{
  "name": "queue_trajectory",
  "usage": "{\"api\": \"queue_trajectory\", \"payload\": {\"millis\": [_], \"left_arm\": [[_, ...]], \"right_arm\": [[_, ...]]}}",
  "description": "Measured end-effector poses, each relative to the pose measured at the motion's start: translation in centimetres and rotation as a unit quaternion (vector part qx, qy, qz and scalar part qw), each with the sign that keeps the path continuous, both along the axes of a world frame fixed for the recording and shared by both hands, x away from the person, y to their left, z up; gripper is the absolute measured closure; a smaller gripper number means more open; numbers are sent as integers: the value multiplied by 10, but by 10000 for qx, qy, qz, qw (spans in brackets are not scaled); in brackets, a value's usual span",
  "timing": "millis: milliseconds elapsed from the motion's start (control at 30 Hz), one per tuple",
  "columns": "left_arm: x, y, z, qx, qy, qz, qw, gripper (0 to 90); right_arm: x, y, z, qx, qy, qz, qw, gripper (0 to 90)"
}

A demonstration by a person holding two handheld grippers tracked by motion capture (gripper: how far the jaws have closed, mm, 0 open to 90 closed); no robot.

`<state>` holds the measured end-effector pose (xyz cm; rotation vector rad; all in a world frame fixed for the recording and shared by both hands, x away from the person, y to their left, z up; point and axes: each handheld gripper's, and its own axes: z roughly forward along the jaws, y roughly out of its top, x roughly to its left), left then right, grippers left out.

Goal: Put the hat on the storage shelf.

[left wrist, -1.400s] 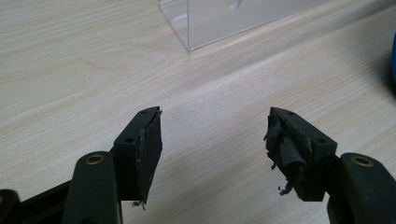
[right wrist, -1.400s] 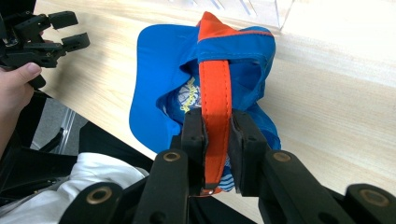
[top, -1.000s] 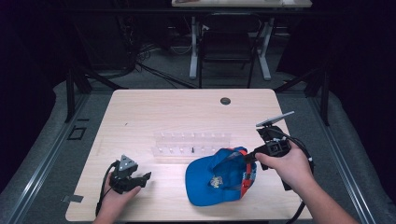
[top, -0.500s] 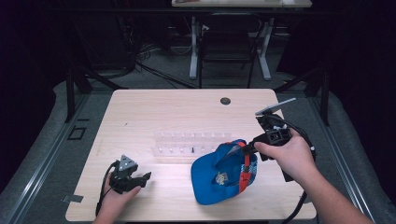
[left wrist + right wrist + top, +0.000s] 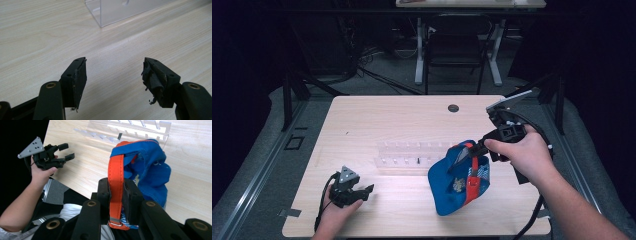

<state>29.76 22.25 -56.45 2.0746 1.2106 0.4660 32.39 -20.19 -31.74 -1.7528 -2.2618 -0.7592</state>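
Since the earlier frame we see the right tongs (image 5: 478, 149) have risen, and the blue cap (image 5: 458, 180) has come up with them: it lay flat and open on the worktop (image 5: 377, 115) before, and now it hangs tilted, its lower edge at or just above the wood near the front right.

Nearest to us, the left tongs (image 5: 366, 191) rest low at the front left of the worktop in the person's left hand (image 5: 337, 212), unmoved. We see their jaws spread wide with nothing between them, only bare wood beneath.

A little farther in, the right tongs are closed tight on the cap's orange strap (image 5: 115, 185); in the right gripper view the strap runs up between the two pads, which press on it from both sides, and the blue fabric hangs beyond. The right hand (image 5: 522, 155) holds them over the right side.

Behind the cap stands a clear plastic rack (image 5: 412, 155), mid-worktop. Farther still, a small dark round hole (image 5: 453, 108) sits near the far edge.
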Motion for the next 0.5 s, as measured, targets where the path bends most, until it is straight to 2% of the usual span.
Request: {"api": "queue_trajectory", "payload": {"millis": [67, 233, 467, 500], "left_arm": [[0, 0, 0, -2, 0, 0, 10000, 361], [0, 0, 0, -10, 6, -14, 10000, 361], [0, -1, -1, -26, 28, -45, 10000, 374], [0, -1, -1, -32, 27, -48, 10000, 374]], "right_arm": [[1, -1, 2, 45, 20, -48, 10000, 773], [4, -7, 7, 330, 74, -158, 9993, 773], [8, -12, 12, 635, 21, -228, 9977, 773], [8, -12, 14, 711, 23, -315, 9970, 773]]}}
